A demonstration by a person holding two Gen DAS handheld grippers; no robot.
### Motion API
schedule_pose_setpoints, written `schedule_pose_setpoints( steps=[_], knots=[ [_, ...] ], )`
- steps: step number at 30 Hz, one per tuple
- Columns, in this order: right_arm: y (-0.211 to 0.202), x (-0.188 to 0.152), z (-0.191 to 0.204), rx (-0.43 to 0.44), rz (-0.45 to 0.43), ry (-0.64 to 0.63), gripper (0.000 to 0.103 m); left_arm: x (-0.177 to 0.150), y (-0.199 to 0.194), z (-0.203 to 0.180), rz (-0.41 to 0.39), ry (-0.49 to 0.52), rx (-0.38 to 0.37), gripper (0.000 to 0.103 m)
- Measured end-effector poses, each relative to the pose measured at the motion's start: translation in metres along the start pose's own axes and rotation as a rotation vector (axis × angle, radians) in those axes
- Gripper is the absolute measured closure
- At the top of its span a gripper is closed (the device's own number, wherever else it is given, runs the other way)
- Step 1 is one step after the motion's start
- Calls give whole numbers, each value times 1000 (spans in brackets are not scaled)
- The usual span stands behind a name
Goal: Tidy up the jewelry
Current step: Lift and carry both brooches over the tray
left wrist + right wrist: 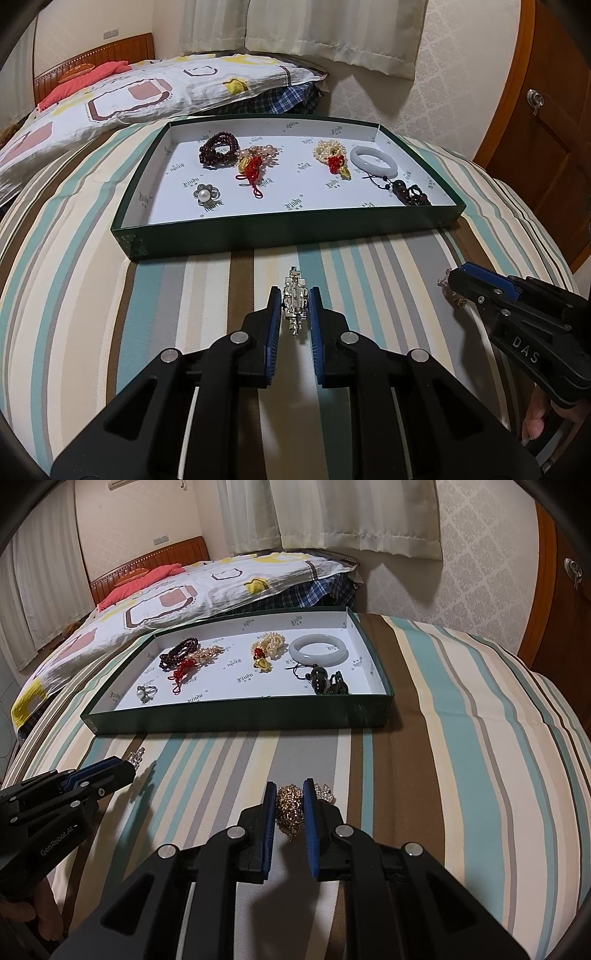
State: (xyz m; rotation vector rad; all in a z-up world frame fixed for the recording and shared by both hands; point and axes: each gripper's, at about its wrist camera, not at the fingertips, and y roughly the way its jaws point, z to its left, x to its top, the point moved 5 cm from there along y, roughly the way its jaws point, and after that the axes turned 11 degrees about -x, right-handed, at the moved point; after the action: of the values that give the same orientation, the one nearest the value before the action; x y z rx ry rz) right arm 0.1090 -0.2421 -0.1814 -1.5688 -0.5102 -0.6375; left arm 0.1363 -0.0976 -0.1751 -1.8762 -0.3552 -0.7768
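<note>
bed [92, 295]: striped cover, soft + sloping off at sides; a dropped pc could roll or sink into a fold, hard to re-grab.
box tray [288, 240]: green, low wall, sits just past both grippers; near wall is the edge to clear. Judgement: come in too low w/ a dangling pc and it snags the rim or shoves the tray.
open room: bare floor in tray front-centre + front-left strip near pearl ring [205, 194]; right end crowded by white bangle [373, 161] and dark bead cord [410, 194].
left gripper [295, 306]: fingers pinching silver brooch [295, 295] edgewise, over cover short of tray. Thin hard metal, blue pads grip its narrow sides; could twist out if swung fast.
right gripper [290, 801]: fingers pinching bunched gold chain [290, 806], also short of tray; loose bit shows beside right pad. Risk: trailing loops catch rim or tangle w/ bangle cord.
gap btw grippers: well apart, no clash likely unless both aim centre.
</note>
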Motion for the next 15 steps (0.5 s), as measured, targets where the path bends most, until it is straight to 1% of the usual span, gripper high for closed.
schedule_pose_setpoints(
  steps=[7,15],
  knots=[
    [-4,3,0,1,-8,1,88,3,-3,1,-5,1,1,88],
    [-11,12,-1,8,-30,3,88,11,-13,0,-34,12,5,88]
  ],
)
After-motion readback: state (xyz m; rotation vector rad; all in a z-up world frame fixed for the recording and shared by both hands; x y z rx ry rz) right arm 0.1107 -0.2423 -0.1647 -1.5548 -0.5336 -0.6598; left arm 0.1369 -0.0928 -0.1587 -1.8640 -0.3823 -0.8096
